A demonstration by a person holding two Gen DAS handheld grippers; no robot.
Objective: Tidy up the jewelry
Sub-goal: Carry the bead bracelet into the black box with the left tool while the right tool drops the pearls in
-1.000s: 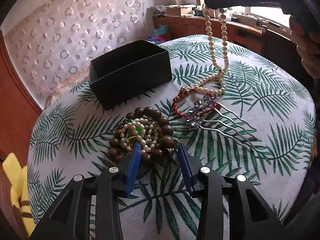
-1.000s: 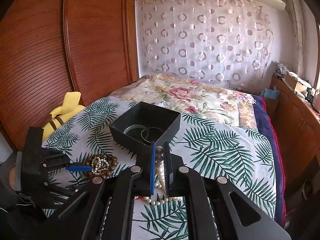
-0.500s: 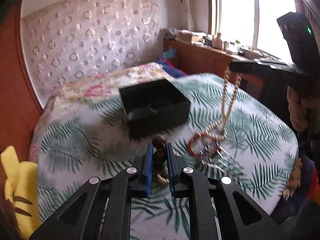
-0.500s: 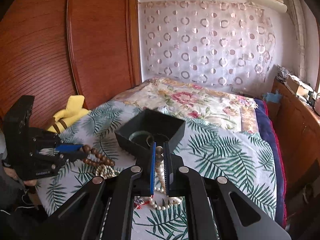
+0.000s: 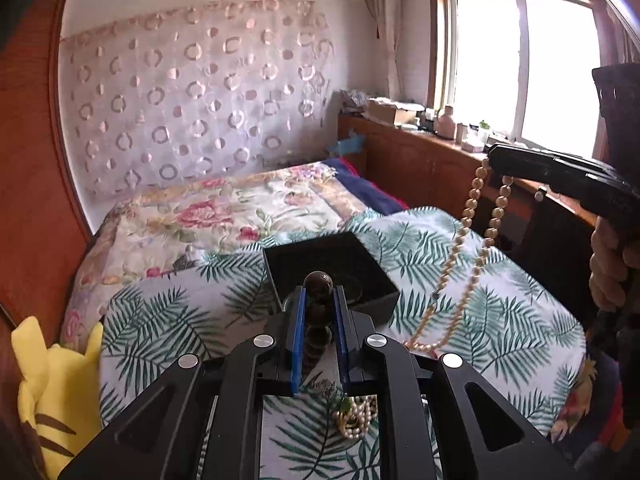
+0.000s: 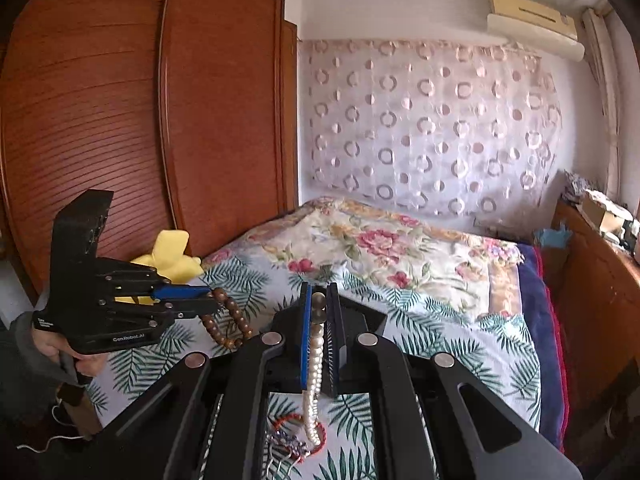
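Observation:
My left gripper (image 5: 319, 294) is shut on a brown wooden bead bracelet (image 5: 318, 284) and holds it in the air just in front of the open black box (image 5: 332, 268); the bracelet hangs from it in the right wrist view (image 6: 228, 322). My right gripper (image 6: 319, 298) is shut on a long pearl necklace (image 6: 314, 380), which hangs down to the leaf-print cloth; it also shows in the left wrist view (image 5: 464, 240). A small pearl bracelet with a green stone (image 5: 356, 420) lies on the cloth below my left gripper.
A red cord bracelet (image 6: 298, 426) and a jewelled hair comb (image 6: 286, 442) lie under the right gripper. A yellow plush toy (image 5: 52, 384) sits at the table's left edge. A floral bed (image 6: 380, 248) lies beyond and a wooden cabinet (image 5: 424, 164) at the right.
My left gripper closed on the wooden bead bracelet and lifted it off the cloth, leaving the small pearl bracelet behind. My right gripper rose higher with the pearl necklace.

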